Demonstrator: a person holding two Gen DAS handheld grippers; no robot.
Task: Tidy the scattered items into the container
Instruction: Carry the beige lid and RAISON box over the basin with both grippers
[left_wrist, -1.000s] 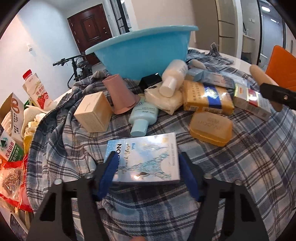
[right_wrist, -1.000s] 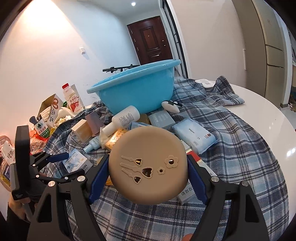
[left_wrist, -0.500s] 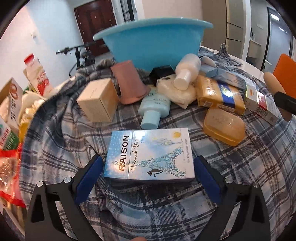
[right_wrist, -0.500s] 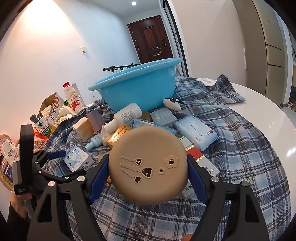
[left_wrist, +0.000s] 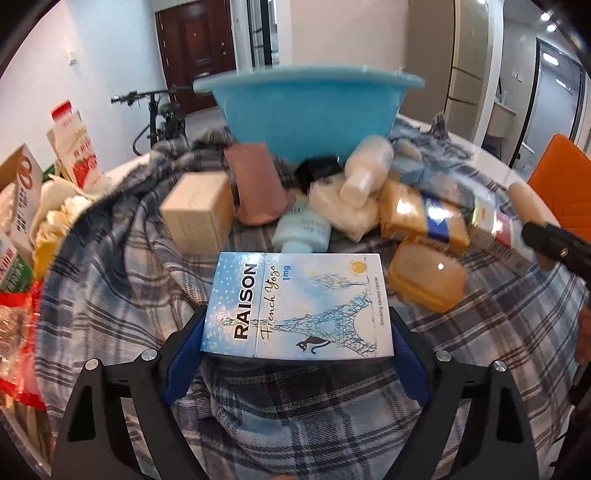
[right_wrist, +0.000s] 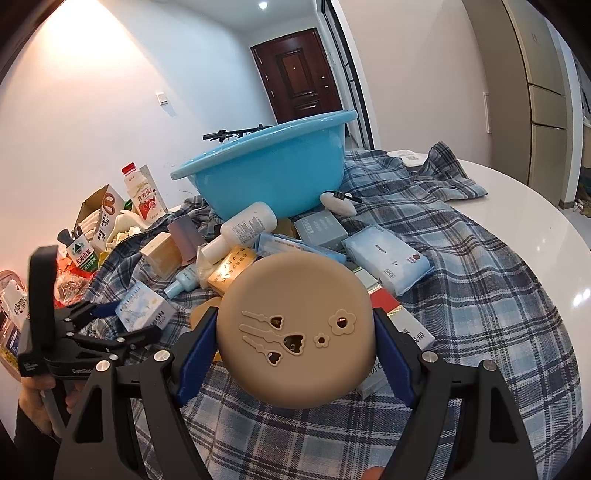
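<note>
A blue-and-white cigarette box (left_wrist: 297, 306) lies on the plaid cloth (left_wrist: 122, 266) between the blue pads of my left gripper (left_wrist: 297, 332). Its jaws are closing, and the pads touch the box's two short ends. My right gripper (right_wrist: 293, 343) is shut on a round tan case (right_wrist: 295, 332) with flower-shaped cut-outs, held above the cloth. The light blue basin (left_wrist: 310, 110) stands behind the pile. In the right wrist view the basin (right_wrist: 273, 177) is at the back, and the left gripper (right_wrist: 122, 325) with the box (right_wrist: 142, 306) is at the left.
Before the basin lie a beige box (left_wrist: 199, 214), a pink cup (left_wrist: 258, 184), a pale blue bottle (left_wrist: 301, 230), a white bottle (left_wrist: 365, 170), an amber soap case (left_wrist: 424, 277) and several packets. Cartons and snack bags (left_wrist: 22, 221) crowd the left edge. An orange chair (left_wrist: 565, 177) stands right.
My left gripper opened wide, came in around the cigarette box and narrowed onto its ends; the box now looks closer. The right gripper and its tan case have not moved.
</note>
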